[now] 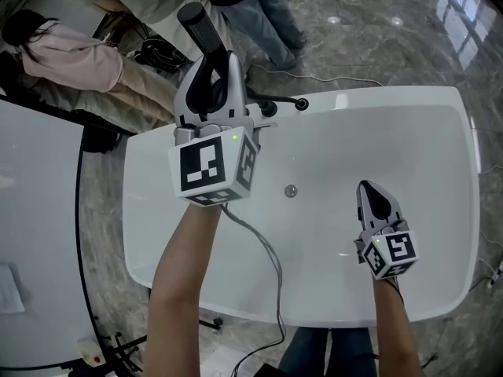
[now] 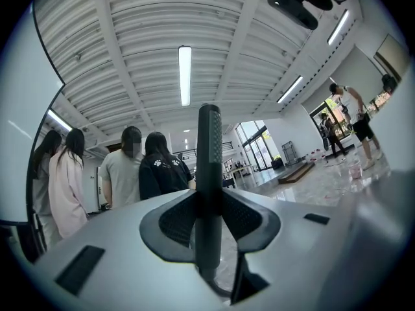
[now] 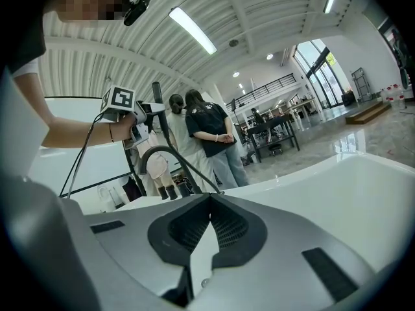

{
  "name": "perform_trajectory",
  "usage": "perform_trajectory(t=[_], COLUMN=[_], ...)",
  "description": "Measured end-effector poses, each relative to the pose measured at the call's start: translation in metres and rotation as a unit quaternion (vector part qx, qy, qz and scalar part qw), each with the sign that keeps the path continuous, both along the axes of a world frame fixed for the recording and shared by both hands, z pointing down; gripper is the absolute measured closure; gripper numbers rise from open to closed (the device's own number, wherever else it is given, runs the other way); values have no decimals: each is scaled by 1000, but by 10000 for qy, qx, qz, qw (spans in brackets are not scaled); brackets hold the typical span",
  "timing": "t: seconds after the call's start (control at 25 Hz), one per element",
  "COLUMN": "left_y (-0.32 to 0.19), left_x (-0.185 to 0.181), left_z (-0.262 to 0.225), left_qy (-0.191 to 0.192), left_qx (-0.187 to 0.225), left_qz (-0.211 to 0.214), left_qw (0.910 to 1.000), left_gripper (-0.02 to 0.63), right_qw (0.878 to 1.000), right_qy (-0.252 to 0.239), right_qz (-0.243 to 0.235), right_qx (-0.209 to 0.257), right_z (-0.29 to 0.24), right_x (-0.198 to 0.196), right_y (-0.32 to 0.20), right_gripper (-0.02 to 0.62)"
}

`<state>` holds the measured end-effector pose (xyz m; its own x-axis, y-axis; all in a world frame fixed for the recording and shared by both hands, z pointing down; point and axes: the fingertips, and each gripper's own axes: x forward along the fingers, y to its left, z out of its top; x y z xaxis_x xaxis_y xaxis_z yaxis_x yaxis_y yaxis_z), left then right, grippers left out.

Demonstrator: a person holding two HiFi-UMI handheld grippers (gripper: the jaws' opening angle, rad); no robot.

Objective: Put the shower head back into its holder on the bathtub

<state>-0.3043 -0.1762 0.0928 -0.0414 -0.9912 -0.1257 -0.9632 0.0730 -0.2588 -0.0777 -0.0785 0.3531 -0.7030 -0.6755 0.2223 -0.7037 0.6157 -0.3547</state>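
Head view: the left gripper (image 1: 214,69) is raised above the far left corner of the white tub (image 1: 440,234), its jaws pinching the dark shower head (image 1: 201,27) by the handle, which stands up and tilts away over the far rim. In the left gripper view that handle runs upright between the two pads, which press on it from both sides. A dark fitting (image 1: 299,104) sits on the tub's far rim just right of this gripper, apart from the shower head; whether it is the holder cannot be told. The right gripper (image 1: 368,193) hangs over the inside of the tub near the right end, well apart from the left one, its jaws pressed together with nothing between them. The drain (image 1: 291,190) lies on the tub floor between the two grippers. A grey cable (image 1: 266,250) trails from the left gripper across the near rim. In the right gripper view a dark hose (image 3: 157,149) arches up beyond the tub's rim below the raised left gripper. Several people (image 1: 75,57) stand on the marble floor (image 1: 377,22) just past the far left corner, close behind the shower head.
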Motion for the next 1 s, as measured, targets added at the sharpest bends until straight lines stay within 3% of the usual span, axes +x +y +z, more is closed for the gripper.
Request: perform_trajectory(t=[1.0], left_y=[-26], left_x=[15], left_z=[81], left_qy=[613], left_qx=[-321], left_qz=[101], left_qw=[9976], left_gripper=[488], right_qw=[9998], right_qy=[208], right_qz=[-49], right_qx=[10], right_z=[19], right_x=[6], right_y=[0], right_gripper=[601])
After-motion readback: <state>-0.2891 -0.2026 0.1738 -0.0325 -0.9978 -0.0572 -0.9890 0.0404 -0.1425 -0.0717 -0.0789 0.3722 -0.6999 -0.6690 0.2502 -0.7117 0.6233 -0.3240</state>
